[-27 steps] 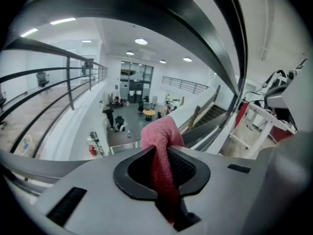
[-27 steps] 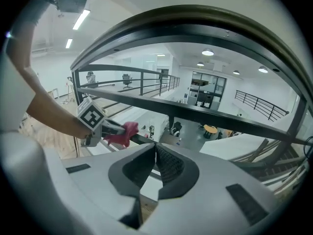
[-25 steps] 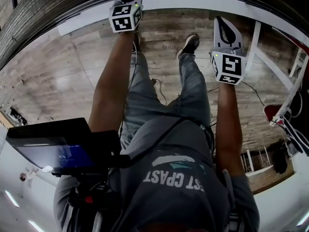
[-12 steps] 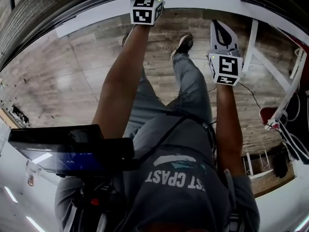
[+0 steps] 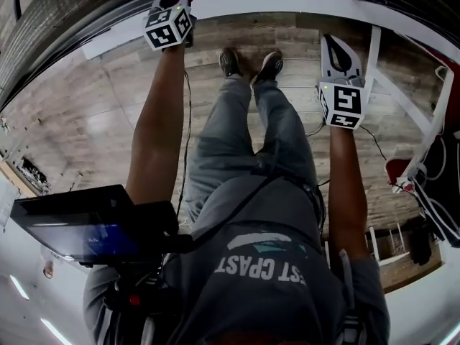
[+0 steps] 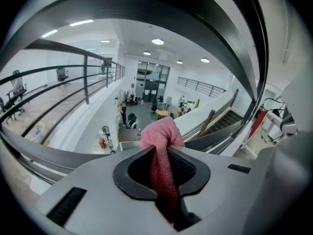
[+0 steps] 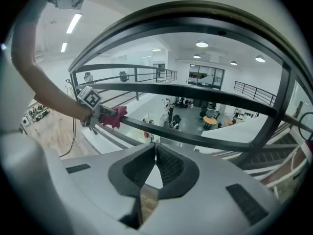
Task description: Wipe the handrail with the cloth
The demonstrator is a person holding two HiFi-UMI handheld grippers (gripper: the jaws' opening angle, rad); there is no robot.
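Left gripper view shows the left gripper [image 6: 161,166] clamped on a pink cloth [image 6: 159,140] that touches the handrail [image 7: 205,140] ahead. The right gripper [image 7: 154,168] has its jaws together, empty. Wiping seems underway; the next move calls for sliding the cloth along the rail.

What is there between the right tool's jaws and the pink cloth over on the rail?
Only bare dark handrail leading to the cloth, as the right gripper view shows.

Open gaps lie between the dark railing bars [image 7: 195,96], blocked by an upright post [image 7: 274,111] at right and the left gripper [image 7: 105,115] on the lower bar.
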